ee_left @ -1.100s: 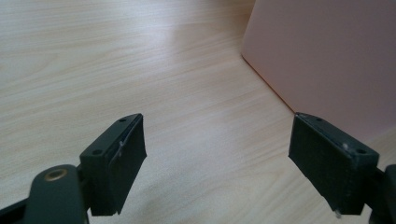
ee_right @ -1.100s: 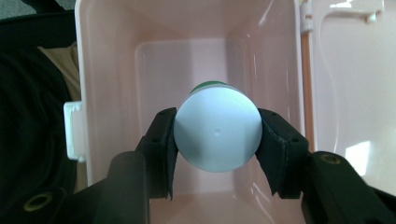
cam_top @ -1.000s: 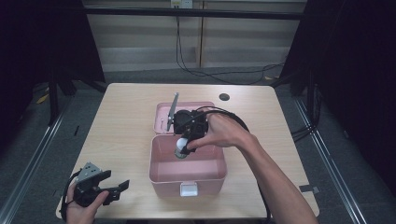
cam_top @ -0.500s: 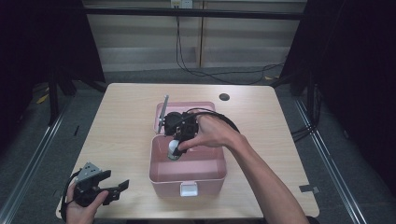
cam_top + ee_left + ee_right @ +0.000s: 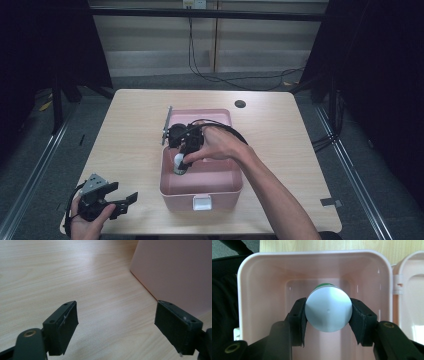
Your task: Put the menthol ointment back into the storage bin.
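Observation:
A pink plastic box (image 5: 201,191) stands open on the table, its lid (image 5: 223,119) laid back behind it. My right gripper (image 5: 179,165) points down into the box and is shut on a white-capped bottle (image 5: 178,164) with a green body. In the right gripper view the bottle (image 5: 328,310) is clamped between both pads (image 5: 299,315), hanging over the box's bare bottom (image 5: 274,310). My left gripper (image 5: 122,201) rests low at the table's front left, open, nothing between its fingers. In the left gripper view its pads (image 5: 63,325) stand wide apart, with the box's pink wall (image 5: 175,272) just ahead to the right.
The wooden table (image 5: 130,130) has a dark round hole (image 5: 240,104) near its back right. A grey plate (image 5: 166,125) stands up from the right gripper at the box's left rim. Cables (image 5: 210,60) trail on the floor behind the table.
My right gripper has carried the bottle left and toward the near side, lower into the box. The left gripper has stayed where it was.

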The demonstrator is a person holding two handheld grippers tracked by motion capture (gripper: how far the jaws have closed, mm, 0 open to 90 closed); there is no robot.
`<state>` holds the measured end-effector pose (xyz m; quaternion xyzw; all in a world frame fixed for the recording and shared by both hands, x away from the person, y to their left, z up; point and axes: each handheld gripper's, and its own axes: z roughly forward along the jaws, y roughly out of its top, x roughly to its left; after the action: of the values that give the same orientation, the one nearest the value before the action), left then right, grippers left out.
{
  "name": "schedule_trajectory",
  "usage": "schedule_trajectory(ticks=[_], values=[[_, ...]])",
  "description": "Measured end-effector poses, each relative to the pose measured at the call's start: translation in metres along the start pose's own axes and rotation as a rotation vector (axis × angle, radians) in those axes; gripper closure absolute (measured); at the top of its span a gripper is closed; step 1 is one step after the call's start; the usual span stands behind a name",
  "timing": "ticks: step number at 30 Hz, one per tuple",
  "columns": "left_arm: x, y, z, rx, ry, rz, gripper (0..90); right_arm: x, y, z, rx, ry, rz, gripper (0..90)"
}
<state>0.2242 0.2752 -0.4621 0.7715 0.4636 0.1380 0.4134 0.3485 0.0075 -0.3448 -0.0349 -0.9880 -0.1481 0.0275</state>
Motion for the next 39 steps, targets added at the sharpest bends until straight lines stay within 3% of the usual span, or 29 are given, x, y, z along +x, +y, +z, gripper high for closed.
schedule_trajectory(ticks=[28, 39], values=[[0.000, 0.000, -0.001, -0.008, 0.002, 0.004, 18.6, -0.003, 0.008, 0.042, 0.021, 0.046, -0.007, 51.3], [0.000, 0.000, -0.001, -0.008, -0.004, 0.001, 18.6, -0.007, 0.012, 0.057, 0.061, 0.058, -0.007, 51.2]])
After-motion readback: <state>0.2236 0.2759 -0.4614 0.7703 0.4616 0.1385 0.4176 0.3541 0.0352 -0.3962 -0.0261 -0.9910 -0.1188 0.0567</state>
